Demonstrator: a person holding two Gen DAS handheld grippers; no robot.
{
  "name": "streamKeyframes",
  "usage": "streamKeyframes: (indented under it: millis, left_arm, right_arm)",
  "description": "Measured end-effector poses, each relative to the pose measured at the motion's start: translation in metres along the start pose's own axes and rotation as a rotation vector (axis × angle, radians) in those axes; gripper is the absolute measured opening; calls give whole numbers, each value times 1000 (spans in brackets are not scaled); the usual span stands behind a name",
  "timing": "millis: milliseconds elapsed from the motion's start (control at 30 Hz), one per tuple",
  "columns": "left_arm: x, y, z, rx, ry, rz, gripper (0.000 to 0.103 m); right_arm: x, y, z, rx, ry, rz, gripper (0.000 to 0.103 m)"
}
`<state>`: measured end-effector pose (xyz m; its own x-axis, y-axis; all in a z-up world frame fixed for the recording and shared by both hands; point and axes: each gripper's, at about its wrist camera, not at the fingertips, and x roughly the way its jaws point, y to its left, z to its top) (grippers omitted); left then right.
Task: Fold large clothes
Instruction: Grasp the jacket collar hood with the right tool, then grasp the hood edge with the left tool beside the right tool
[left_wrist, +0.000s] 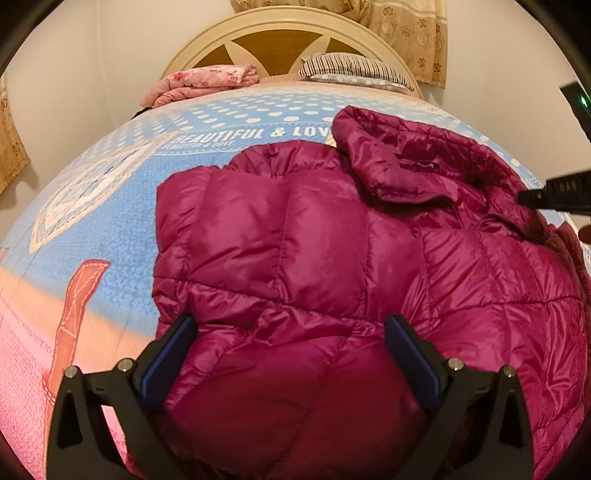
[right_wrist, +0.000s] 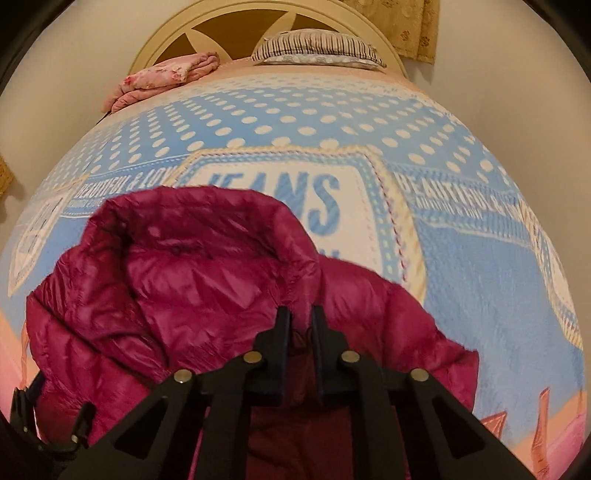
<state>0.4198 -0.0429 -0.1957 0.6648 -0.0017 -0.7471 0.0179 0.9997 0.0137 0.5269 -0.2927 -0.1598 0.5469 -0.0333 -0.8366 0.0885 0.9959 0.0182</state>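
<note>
bedroom, dim warm light; printed blue and pink bedspread (right_wrist: 480, 266) fills both views, cream walls behind.

near: left gripper (left_wrist: 290, 354) at the bottom of the left wrist view, jaws wide apart, blue pads either side of a puffed hem section of the magenta down jacket (left_wrist: 295, 258). pads do not look pressed in; fabric bulges up between them. gripper pitched steeply down at the bed, likely poised to pin or take the hem.

right gripper (right_wrist: 300, 325) low centre of the right wrist view, jaws nearly together, pinching a thin fold of jacket fabric just below the hood (right_wrist: 192, 236). angled down hard. grip sits near the collar, probably so the top of the garment can be lifted or drawn over for a fold. its black body also intrudes at the right edge of the left wrist view.

mid: jacket lies spread on the bedspread, hood bunched toward the upper right in the left wrist view, body rumpled; fold looks barely begun.

far: folded pink floral blanket (left_wrist: 199, 83) and striped pillow (left_wrist: 351, 70) by the curved headboard (left_wrist: 280, 33); patterned curtain (left_wrist: 406, 29) top right.
</note>
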Motion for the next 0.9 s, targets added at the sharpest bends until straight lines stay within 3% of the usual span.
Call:
streamKeyframes:
  millis: [200, 300, 533, 700, 900]
  left_arm:
    - [-3, 1, 0, -8, -8, -9, 103]
    - [-13, 7, 3, -27, -16, -63, 103]
    - [-52, 18, 59, -28, -134, -112, 103]
    - [-24, 6, 100, -6, -115, -95, 103]
    - [15, -23, 127, 23, -66, -157, 103]
  right_arm:
    - [6, -9, -21, 16, -19, -7, 9]
    - [10, -10, -29, 14, -30, -7, 9]
    - [13, -17, -35, 25, -62, 31, 9]
    - [20, -21, -39, 41, -76, 57, 9]
    - [25, -24, -42, 43, -87, 75, 9]
